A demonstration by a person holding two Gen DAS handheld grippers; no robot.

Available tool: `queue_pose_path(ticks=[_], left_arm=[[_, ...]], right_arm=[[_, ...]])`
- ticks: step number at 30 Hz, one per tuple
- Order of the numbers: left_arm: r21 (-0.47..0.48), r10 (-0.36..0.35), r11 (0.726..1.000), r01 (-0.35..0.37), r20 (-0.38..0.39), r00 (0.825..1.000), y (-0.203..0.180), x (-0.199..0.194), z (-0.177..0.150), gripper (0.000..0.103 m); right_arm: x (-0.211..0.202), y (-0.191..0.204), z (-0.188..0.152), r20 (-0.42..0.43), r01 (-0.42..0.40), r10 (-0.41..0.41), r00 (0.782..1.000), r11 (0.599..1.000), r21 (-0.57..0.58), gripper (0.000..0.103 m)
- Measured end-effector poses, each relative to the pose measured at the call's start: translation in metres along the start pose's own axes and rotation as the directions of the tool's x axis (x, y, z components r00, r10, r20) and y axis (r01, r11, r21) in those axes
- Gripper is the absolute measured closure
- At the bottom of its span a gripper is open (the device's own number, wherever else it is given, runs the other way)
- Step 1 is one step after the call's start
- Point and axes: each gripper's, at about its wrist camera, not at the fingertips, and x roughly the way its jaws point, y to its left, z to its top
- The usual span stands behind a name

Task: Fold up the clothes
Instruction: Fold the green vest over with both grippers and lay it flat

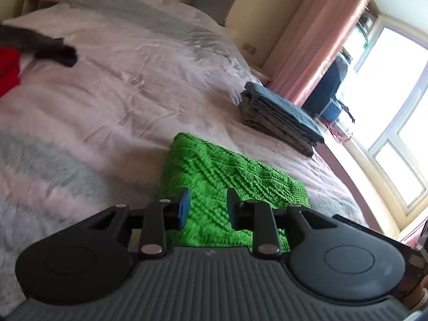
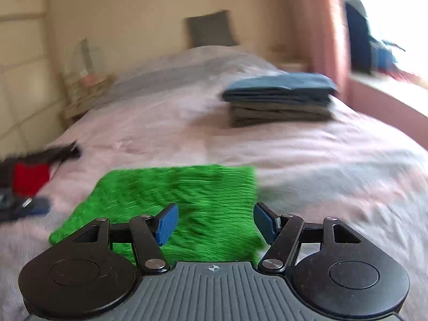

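Green knitted garment [image 1: 227, 176] lies folded into a flat rectangle on the bed [image 1: 120, 85], right under both sets of tongs. The left gripper [image 1: 208, 208] hangs just above its near part with the blue-padded fingers parted to a middling gap and nothing between them. The right gripper [image 2: 214, 222] stands wider, its pads spread over the knit's near right side, also empty. Neither pinches cloth, which suggests the fold on this piece is judged finished and the tools are either letting go or lining up to carry it.

Further out, toward the window side of the bed, a stack of folded clothes [image 1: 281, 115] in blue and grey sits squared up, a likely home for the green piece. On the opposite side a red garment [image 1: 9, 69] and a dark garment [image 1: 53, 49] lie loose and rumpled, apparently waiting their turn. A grey pillow [image 1: 214, 0] leans against the wall at the head, and a pink curtain [image 1: 321, 32] hangs by the window.

No brand, label or writing can be read; the right wrist view is blurred throughout.
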Motion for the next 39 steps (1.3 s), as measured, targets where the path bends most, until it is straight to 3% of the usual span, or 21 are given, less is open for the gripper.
queue_pose_path(ticks=[5, 8, 14, 23, 27, 29, 31, 33, 36, 39], left_arm=[[0.129, 0.124, 0.986, -0.11, -0.114, 0.986, -0.007, 0.049, -0.029, 0.085], [0.165, 0.17, 0.974, -0.152, -0.101, 0.98, -0.01, 0.053, -0.039, 0.085], [0.176, 0.211, 0.966, -0.191, -0.104, 0.972, -0.015, 0.055, -0.039, 0.085], [0.186, 0.196, 0.967, -0.172, -0.119, 0.973, -0.02, 0.049, -0.025, 0.087], [0.171, 0.126, 0.979, -0.11, -0.081, 0.989, -0.021, 0.038, 0.009, 0.087], [0.185, 0.105, 0.978, -0.092, -0.058, 0.993, -0.027, 0.049, 0.03, 0.088], [0.211, 0.079, 0.975, -0.064, -0.066, 0.995, -0.034, 0.074, 0.047, 0.087], [0.224, 0.067, 0.973, -0.048, -0.078, 0.995, -0.037, 0.101, 0.053, 0.087], [0.249, 0.11, 0.965, -0.083, -0.098, 0.989, -0.029, 0.14, 0.045, 0.088], [0.215, 0.107, 0.972, -0.092, -0.063, 0.992, -0.007, 0.151, 0.027, 0.092]], right_arm=[[0.052, 0.028, -0.04, -0.131, 0.053, -0.08, 0.988, 0.978, -0.2, 0.036], [0.058, 0.022, -0.057, -0.125, 0.063, -0.085, 0.989, 0.983, -0.171, 0.036], [0.056, 0.016, -0.055, -0.143, 0.044, -0.064, 0.988, 0.989, -0.144, 0.036], [0.047, 0.013, -0.03, -0.183, 0.011, -0.037, 0.982, 0.99, -0.141, 0.036], [0.033, 0.001, 0.013, -0.058, -0.006, 0.002, 0.998, 0.997, -0.073, 0.037], [0.045, 0.004, 0.029, -0.012, -0.023, 0.022, 1.0, 0.996, -0.082, 0.042], [0.069, 0.014, 0.04, -0.01, -0.045, 0.044, 0.999, 0.993, -0.108, 0.049], [0.097, 0.031, 0.041, -0.023, -0.068, 0.065, 0.998, 0.982, -0.179, 0.049], [0.134, 0.046, 0.028, -0.048, -0.024, 0.01, 0.999, 0.955, -0.295, 0.049], [0.15, 0.034, 0.009, -0.031, 0.045, -0.06, 0.998, 0.934, -0.355, 0.049]])
